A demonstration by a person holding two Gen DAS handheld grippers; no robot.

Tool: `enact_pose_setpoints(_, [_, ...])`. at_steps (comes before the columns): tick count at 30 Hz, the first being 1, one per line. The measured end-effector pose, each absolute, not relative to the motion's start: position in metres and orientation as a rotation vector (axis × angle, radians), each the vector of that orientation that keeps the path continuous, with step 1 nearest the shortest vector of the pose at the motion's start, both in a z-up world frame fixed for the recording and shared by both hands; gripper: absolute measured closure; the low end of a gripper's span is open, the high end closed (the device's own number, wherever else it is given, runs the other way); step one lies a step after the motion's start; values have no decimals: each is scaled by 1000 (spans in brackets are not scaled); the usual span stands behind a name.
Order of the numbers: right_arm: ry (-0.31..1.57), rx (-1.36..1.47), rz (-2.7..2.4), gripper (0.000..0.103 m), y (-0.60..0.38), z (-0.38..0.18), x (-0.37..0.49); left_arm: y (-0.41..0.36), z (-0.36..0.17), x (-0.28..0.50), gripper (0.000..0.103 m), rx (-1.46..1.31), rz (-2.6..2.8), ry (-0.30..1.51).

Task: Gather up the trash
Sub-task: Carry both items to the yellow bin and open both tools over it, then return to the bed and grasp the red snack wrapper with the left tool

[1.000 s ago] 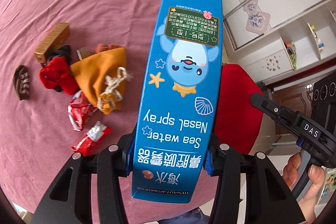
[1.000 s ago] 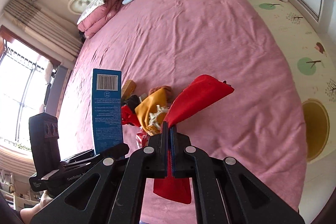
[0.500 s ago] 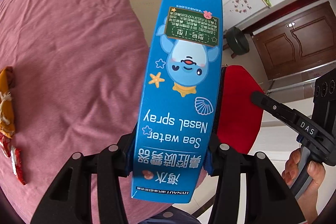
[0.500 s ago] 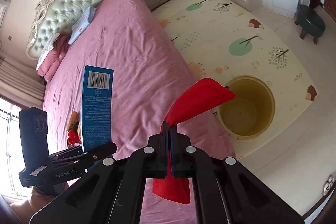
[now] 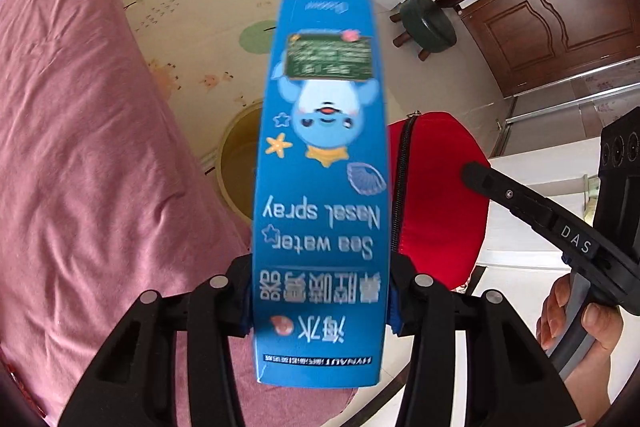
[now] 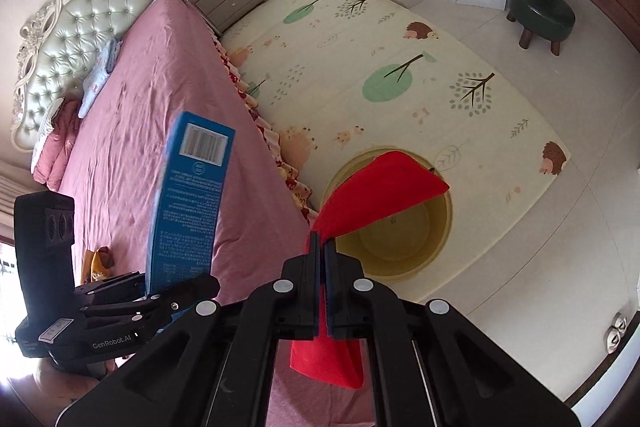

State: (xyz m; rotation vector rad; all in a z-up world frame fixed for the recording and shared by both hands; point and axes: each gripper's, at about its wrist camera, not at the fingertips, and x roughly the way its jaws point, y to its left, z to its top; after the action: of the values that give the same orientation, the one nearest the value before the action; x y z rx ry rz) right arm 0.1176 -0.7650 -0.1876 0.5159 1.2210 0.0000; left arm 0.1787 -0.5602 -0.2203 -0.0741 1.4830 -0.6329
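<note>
Both grippers are now swinging off the pink bed (image 6: 132,131) toward the yellow bin (image 6: 404,243) on the floor mat. Left gripper (image 5: 320,295) is clenching the blue nasal-spray box (image 5: 320,187) upright between its fingers; right gripper (image 6: 320,291) is pinching the red pouch (image 6: 380,191), hanging over the bin's rim.

The blue box (image 5: 320,187) reads "Sea water Nasal spray", upside down, above Chinese characters and small print too blurred to read. The right gripper (image 5: 576,239) bears "DAS"; the left gripper (image 6: 112,335) bears "GenRobot.AI".
</note>
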Motion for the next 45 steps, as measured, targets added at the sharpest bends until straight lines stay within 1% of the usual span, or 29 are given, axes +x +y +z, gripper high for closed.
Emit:
enact_pose_setpoints(1, [1222,512,-8,99,-769,-190,120,-565,-224,183,51,-56,-627,1484])
enact_pose_setpoints(2, [1220,513,-20,97,-774,-192,122,-570,-228,187,42,-38,-625,1487])
enact_pose_setpoints(3, [1220,517,-28,84,-778,-192,123,-573,-231,191,19,-14,-606,1487])
enact_pose_setpoints(4, [1215,519,-38,76,-783,-193,125,-574,-233,194,17,4,-585,1477])
enact_pose_setpoints(5, [1204,515,-50,63,-786,-192,126,-576,-235,197,17,12,-587,1472])
enact_pose_setpoints(6, [1195,512,-55,59,-787,-192,127,-577,-236,199,17,22,-588,1472])
enact_pose_setpoints(12, [1177,509,-75,58,-784,-187,131,-564,-233,204,17,-3,-562,1474])
enact_pose_setpoints(21, [1157,489,20,58,-730,-156,133,-499,-198,182,17,-74,-494,1422])
enact_pose_setpoints(28, [1154,406,164,58,-649,-124,134,-425,-164,158,17,-112,-389,1355])
enact_pose_setpoints(35, [1173,343,347,57,-551,-108,131,-337,-145,126,17,-158,-264,1313])
enact_pose_setpoints(45, [1197,231,544,57,-418,-102,116,-220,-143,82,17,-252,-80,1281])
